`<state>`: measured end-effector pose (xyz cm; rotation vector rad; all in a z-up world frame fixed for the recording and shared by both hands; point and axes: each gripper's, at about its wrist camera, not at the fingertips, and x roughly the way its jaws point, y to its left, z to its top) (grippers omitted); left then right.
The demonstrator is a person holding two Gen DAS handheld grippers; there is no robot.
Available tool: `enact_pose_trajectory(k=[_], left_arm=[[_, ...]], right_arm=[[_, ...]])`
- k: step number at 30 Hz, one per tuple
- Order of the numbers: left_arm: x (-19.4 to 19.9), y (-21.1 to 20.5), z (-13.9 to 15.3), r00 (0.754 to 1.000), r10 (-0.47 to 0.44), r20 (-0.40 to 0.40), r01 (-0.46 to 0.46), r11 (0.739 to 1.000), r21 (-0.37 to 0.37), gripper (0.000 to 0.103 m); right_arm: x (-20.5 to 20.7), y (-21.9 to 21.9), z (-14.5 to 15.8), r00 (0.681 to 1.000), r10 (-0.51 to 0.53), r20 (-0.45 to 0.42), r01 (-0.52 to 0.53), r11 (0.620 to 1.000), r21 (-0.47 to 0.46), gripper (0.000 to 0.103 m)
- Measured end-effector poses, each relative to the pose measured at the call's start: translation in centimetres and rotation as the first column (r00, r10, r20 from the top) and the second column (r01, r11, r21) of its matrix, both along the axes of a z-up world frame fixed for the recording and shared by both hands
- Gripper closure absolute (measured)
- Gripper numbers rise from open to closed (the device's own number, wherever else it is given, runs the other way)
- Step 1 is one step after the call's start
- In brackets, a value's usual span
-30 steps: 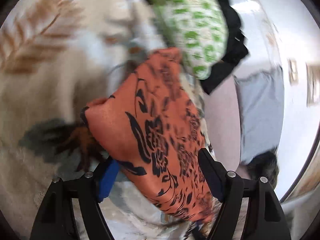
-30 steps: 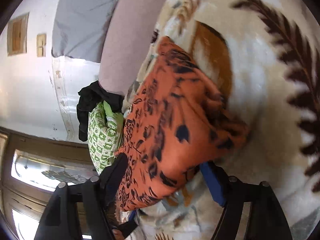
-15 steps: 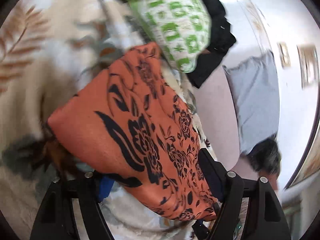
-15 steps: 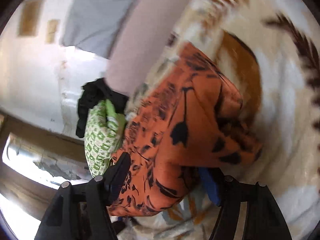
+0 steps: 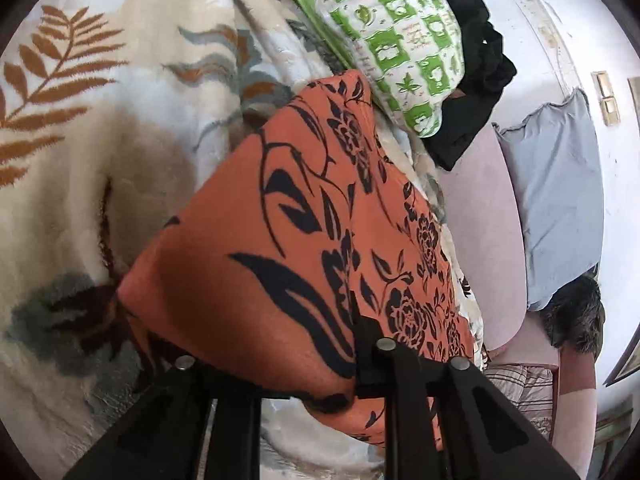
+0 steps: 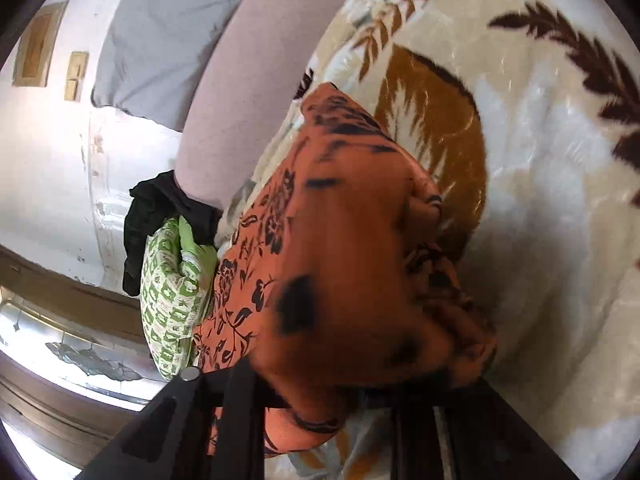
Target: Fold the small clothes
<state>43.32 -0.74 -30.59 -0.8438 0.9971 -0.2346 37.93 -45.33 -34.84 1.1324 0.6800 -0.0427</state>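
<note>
The left gripper (image 5: 280,384) has just been closing its jaws, and they now pinch the near edge of the orange floral garment (image 5: 304,240). The right gripper (image 6: 320,392) has likewise just been closing and clamps another near edge of that garment (image 6: 352,264). Ahead of both jaws the cloth stretches over the leaf-patterned blanket (image 5: 80,140). Farther off lie a green-and-white cloth (image 5: 392,40) and a black garment (image 5: 472,92).

Orange floral cloth (image 5: 304,240) hides both grippers' fingertips; right view blurred.
</note>
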Motion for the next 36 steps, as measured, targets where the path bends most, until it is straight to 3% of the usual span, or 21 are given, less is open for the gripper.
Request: enact_pose_trajectory(k=[4,7,10,13,16,18,20,21,22,24,25,26,28,31,34,36], left_arm=[[0.0,-0.3,2.1,0.998,-0.007,0.063,0.007,1.000,0.006,0.087],[-1.3,-0.1,3.8,0.996,-0.027,0.088,0.025,0.999,0.021,0.087],[-4.7,0.8,3.9,0.995,-0.074,0.064,0.074,0.997,0.002,0.087],[-9.2,1.9,3.0,0.993,-0.120,0.015,0.120,0.993,-0.020,0.087],[-14.5,2.7,2.0,0.991,-0.134,-0.018,0.134,0.991,0.017,0.087],[-17.5,3.5,0.2,0.989,-0.124,-0.082,0.127,0.992,0.028,0.085],[-18.6,4.4,-1.7,0.977,-0.122,-0.176,0.126,0.992,0.008,0.079],[-19.2,5.4,-2.0,0.976,-0.115,-0.184,0.107,0.993,-0.051,0.077],[-19.5,6.0,-1.4,0.975,-0.108,-0.197,0.102,0.994,-0.041,0.076],[-20.8,7.6,0.5,0.981,-0.072,-0.179,0.078,0.996,0.029,0.072],[-21.4,8.3,1.6,0.986,-0.046,-0.163,0.060,0.995,0.082,0.070],[-22.1,8.9,3.1,0.992,-0.014,-0.128,0.034,0.987,0.155,0.069],[-22.4,8.9,5.6,0.999,-0.003,-0.046,0.015,0.963,0.270,0.058],[-21.3,6.1,7.9,0.997,-0.057,0.053,0.030,0.906,0.423,0.054],[-19.5,1.8,7.3,0.980,-0.183,0.074,0.127,0.872,0.473,0.045],[-18.0,-0.8,5.1,0.974,-0.225,0.027,0.175,0.825,0.538,0.045]], right_arm=[[-1.3,1.7,4.7,0.998,0.047,0.048,-0.035,0.976,-0.214,0.088],[-3.2,2.8,7.4,0.995,0.067,0.077,-0.044,0.962,-0.269,0.088],[-5.8,3.2,8.8,0.995,0.070,0.069,-0.048,0.957,-0.286,0.088],[-10.6,3.2,9.0,0.997,0.069,0.028,-0.059,0.963,-0.262,0.088],[-16.6,3.2,8.4,0.996,0.083,-0.019,-0.085,0.971,-0.221,0.088],[-19.4,3.6,8.0,0.993,0.095,-0.065,-0.106,0.974,-0.199,0.088],[-21.1,3.5,6.1,0.978,0.143,-0.149,-0.163,0.977,-0.134,0.084],[-21.3,3.4,5.0,0.965,0.167,-0.202,-0.190,0.977,-0.100,0.084],[-21.9,2.9,3.5,0.943,0.158,-0.292,-0.175,0.984,-0.034,0.081],[-23.8,1.5,2.5,0.938,0.122,-0.325,-0.099,0.991,0.087,0.073],[-24.5,1.1,2.8,0.940,0.111,-0.322,-0.086,0.992,0.090,0.066],[-25.7,0.3,4.1,0.942,0.078,-0.326,-0.070,0.997,0.036,0.064],[-27.4,-0.6,6.4,0.948,0.029,-0.316,-0.049,0.997,-0.054,0.064],[-29.1,-1.1,10.9,0.976,0.000,-0.218,-0.054,0.969,-0.241,0.062],[-27.0,0.9,12.5,0.983,0.108,-0.147,-0.146,0.948,-0.283,0.063],[-24.9,2.5,11.5,0.971,0.153,-0.184,-0.202,0.936,-0.287,0.065]])
